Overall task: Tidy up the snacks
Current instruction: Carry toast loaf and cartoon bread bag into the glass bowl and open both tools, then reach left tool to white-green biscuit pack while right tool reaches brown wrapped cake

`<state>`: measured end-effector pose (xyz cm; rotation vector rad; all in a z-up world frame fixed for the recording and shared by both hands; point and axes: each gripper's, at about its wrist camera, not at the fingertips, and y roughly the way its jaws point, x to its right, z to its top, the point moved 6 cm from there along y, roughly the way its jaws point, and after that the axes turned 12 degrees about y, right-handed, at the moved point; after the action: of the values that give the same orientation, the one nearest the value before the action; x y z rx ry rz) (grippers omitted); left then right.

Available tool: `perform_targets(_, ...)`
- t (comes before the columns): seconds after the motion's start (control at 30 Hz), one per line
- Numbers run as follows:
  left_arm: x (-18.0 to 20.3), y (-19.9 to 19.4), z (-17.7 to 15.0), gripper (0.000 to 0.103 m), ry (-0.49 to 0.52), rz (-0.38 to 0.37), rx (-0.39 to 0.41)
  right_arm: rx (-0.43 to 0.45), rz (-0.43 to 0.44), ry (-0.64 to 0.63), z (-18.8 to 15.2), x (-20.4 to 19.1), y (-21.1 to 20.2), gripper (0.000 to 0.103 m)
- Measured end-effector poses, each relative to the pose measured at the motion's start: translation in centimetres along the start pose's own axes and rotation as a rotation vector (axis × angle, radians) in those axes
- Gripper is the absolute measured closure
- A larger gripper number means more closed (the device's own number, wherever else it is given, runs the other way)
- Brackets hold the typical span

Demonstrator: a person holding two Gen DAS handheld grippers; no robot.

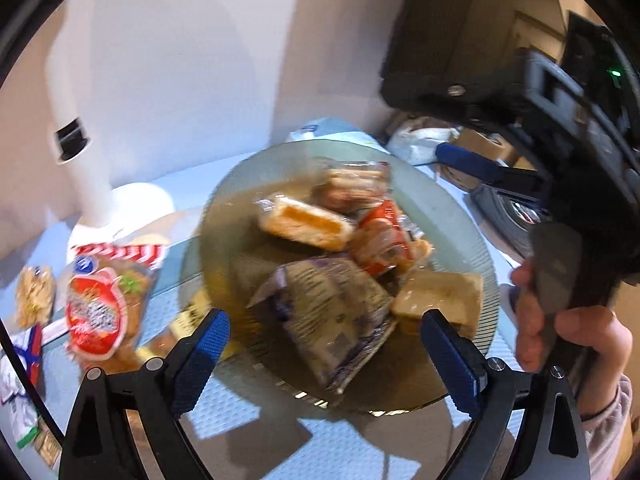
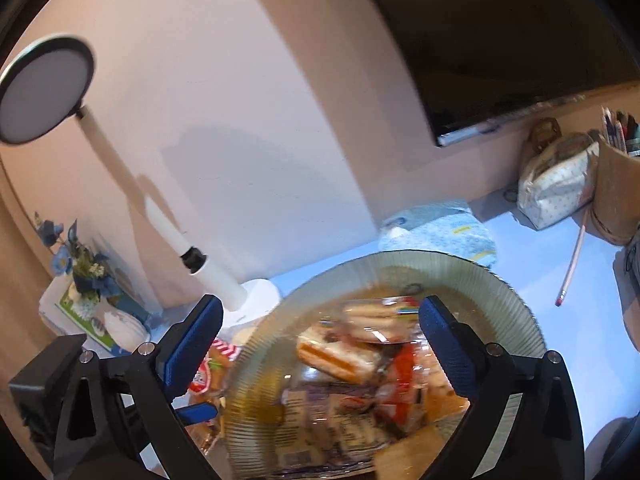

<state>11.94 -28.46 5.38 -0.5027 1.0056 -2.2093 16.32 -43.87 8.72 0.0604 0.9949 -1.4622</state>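
Note:
A ribbed glass plate (image 1: 460, 216) on the pale blue table holds several wrapped snacks: an orange-filled cake (image 1: 304, 222), a red packet (image 1: 384, 240), a purple-and-silver packet (image 1: 328, 308) and a beige packet (image 1: 444, 300). My left gripper (image 1: 322, 320) hangs open over the plate's near side, its blue pads apart on either side of the purple packet and touching nothing. My right gripper (image 2: 320, 306) is open too, above the plate (image 2: 500, 300), with nothing held. In the left wrist view a hand (image 1: 560, 332) grips its handle at the right. A red-labelled snack bag (image 1: 100, 312) lies left of the plate.
A white lamp base (image 1: 136, 208) stands behind the snack bag, its round head (image 2: 44, 92) high at the left. A tissue pack (image 2: 440, 228), a dotted pouch (image 2: 556, 192), a pencil (image 2: 572, 260) and a pen holder (image 2: 616, 192) lie beyond the plate. Small packets (image 1: 34, 296) sit far left.

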Motion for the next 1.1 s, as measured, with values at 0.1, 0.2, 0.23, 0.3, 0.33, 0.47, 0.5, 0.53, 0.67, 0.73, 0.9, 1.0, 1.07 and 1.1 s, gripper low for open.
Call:
perform_targets(0.1,-1.3,-1.1,-0.7,0.008,-0.019,0.022,0.011,0.000,0.000,-0.044,-0.7,-2.2,0.1,0.003)
perform_targets(0.2,-3.1,-2.5,-1.6,0.008,-0.040,0.063,0.022,-0.006,0.016,-0.083,-1.8,-4.8,0.3,0.002)
perform_targets(0.23,-3.7,-2.9,-1.8,0.008,-0.046,0.075,0.025,-0.010,0.023,-0.099,-2.2,-5.8,0.4,0.002)
perform_targets(0.3,-5.3,-3.9,-2.5,0.008,-0.068,0.101,0.030,-0.015,0.039,-0.122,-3.0,-7.4,0.5,0.002)
perform_targets(0.33,-6.1,-4.3,-2.9,0.008,-0.080,0.111,0.032,-0.019,0.047,-0.132,-3.5,-8.2,0.6,0.002)
perform_targets(0.47,-10.7,-6.5,-5.1,0.008,-0.148,0.172,0.039,-0.043,0.091,-0.181,-6.0,-11.7,1.5,0.002)
perform_targets(0.5,-12.1,-6.9,-5.8,0.008,-0.169,0.189,0.039,-0.054,0.096,-0.192,-6.7,-12.5,1.8,0.002)
perform_targets(0.53,-13.4,-7.4,-6.6,0.008,-0.187,0.207,0.036,-0.063,0.101,-0.201,-7.3,-13.1,2.2,0.001)
perform_targets(0.67,-19.0,-9.5,-10.2,0.008,-0.273,0.305,0.032,-0.123,0.124,-0.249,-11.0,-16.0,3.9,0.001)
perform_targets(0.73,-22.1,-10.1,-12.8,0.008,-0.315,0.363,0.026,-0.154,0.121,-0.269,-12.8,-16.8,4.6,0.001)
perform_targets(0.9,-27.1,-9.4,-18.1,0.008,-0.421,0.392,-0.028,-0.239,0.091,-0.298,-18.0,-17.5,7.3,0.001)
perform_targets(1.0,-28.5,-8.4,-19.8,0.007,-0.433,0.390,-0.056,-0.293,0.046,-0.300,-20.7,-16.8,8.9,0.001)
perform_targets(1.07,-29.0,-8.2,-20.6,0.002,-0.435,0.358,-0.030,-0.317,0.022,-0.293,-21.9,-16.2,9.6,0.001)
perform_targets(1.1,-29.6,-8.5,-21.3,0.000,-0.444,0.352,-0.020,-0.332,0.000,-0.287,-22.8,-15.6,10.1,0.001)
